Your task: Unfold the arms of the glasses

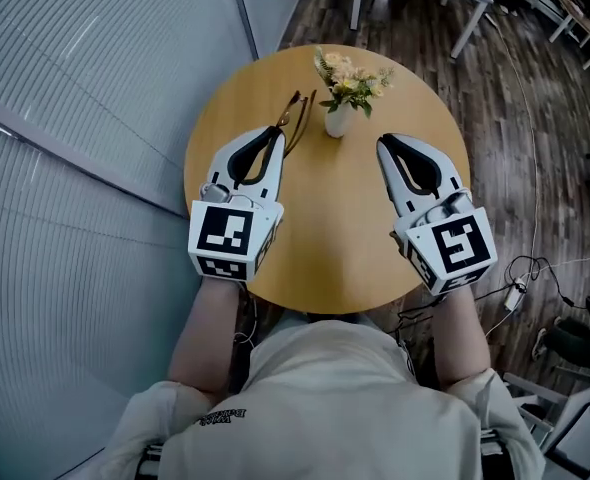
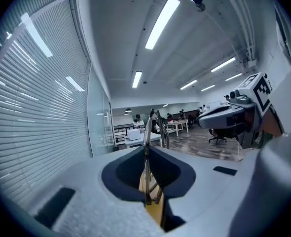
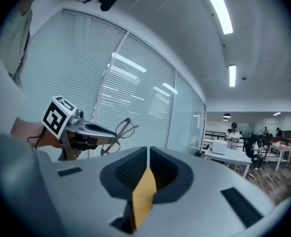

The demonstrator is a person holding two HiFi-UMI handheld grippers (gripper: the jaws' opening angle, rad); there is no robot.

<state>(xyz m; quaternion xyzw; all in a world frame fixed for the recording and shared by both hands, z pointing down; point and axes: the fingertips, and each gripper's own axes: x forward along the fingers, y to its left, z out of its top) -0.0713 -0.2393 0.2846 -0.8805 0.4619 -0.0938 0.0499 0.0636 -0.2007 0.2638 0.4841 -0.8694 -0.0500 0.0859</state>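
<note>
Right tongs (image 3: 147, 153) together, empty; at left, left tongs (image 3: 111, 132) pinching glasses (image 3: 124, 129) before blinds (image 3: 86, 58).

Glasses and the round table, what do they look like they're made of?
Glasses: thin wire frame with a dull glint, so likely metal.
Round table: smooth, matte, honey-coloured top, either wood or wood-look laminate; I cannot tell which.

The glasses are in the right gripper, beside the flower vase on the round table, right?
No, the left gripper holds the glasses, as the left gripper view shows. They are beside the flower vase on the round table.
</note>
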